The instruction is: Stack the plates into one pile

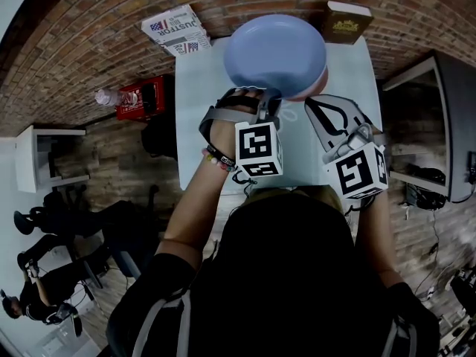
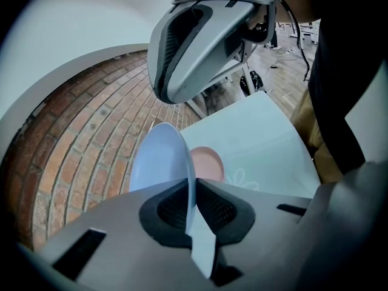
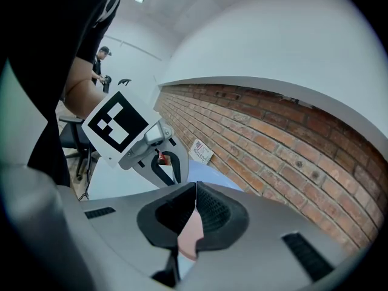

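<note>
Brick wall [image 1: 89, 43] in bg, w/ a pale blue-white flat surface [image 1: 199, 125] in front of it. A round light-blue plastic plate [image 1: 275, 50] is over the surface's far end. In the L gripper view it stands at an angle to the surface. The L gripper [image 1: 269, 97] is at the blue plate's near rim. Its fingers [image 2: 165, 208] are clamped on that rim, w/ the plate edge running straight btwn the pads.

A round pink plastic plate [image 1: 318, 88] lies mostly under the blue plate, only a sliver showing past the blue plate's near-right edge. Can't tell if the two touch. The R gripper [image 1: 314, 104] is at the blue plate's near-right side. Its fingers [image 3: 219, 211] are pinched on the pink plate's rim, pink edge visible btwn them.

- Brown hardback book [image 1: 346, 21]: beyond the blue plate, to its right.
- Folded printed paper [image 1: 175, 30]: beyond the blue plate, to its left.
- Red crate [image 1: 145, 99] w/ clear bottle [image 1: 106, 97]: on the floor, well left of the blue plate.
- Seated people [image 1: 44, 274]: farther left still.
</note>
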A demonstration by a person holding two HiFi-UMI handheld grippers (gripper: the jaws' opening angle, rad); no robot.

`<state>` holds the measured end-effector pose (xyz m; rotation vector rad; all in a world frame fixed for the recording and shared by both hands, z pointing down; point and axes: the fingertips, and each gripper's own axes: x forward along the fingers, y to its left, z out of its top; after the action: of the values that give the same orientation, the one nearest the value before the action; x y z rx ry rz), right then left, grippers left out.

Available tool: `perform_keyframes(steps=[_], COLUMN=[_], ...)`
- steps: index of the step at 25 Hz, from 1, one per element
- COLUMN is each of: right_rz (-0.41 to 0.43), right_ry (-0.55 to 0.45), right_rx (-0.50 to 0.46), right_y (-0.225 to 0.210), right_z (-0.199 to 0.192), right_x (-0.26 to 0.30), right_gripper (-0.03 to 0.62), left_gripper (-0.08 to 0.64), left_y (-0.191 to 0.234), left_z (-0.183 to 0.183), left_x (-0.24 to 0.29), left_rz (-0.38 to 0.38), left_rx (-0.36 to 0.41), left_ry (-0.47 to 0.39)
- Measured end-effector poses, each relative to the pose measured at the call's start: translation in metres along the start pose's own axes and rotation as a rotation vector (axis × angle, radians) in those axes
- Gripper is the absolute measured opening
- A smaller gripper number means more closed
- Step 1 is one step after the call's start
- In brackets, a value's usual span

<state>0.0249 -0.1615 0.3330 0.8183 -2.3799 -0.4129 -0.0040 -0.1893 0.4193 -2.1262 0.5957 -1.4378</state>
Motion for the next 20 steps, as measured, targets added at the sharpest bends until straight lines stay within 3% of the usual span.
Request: perform_keyframes(steps=[20], right_rz=[-0.057], right_ry=[0.084], right_rx=[0.073], right_y=[-0.041], right_z=[-0.055], right_x=[-0.019], right_gripper=[0.035], left_gripper=[0.033], left_y=[-0.026], left_z=[0.007], left_x=[0.096], left_rz=[-0.138], left_rx=[0.023], left_ry=[0.024])
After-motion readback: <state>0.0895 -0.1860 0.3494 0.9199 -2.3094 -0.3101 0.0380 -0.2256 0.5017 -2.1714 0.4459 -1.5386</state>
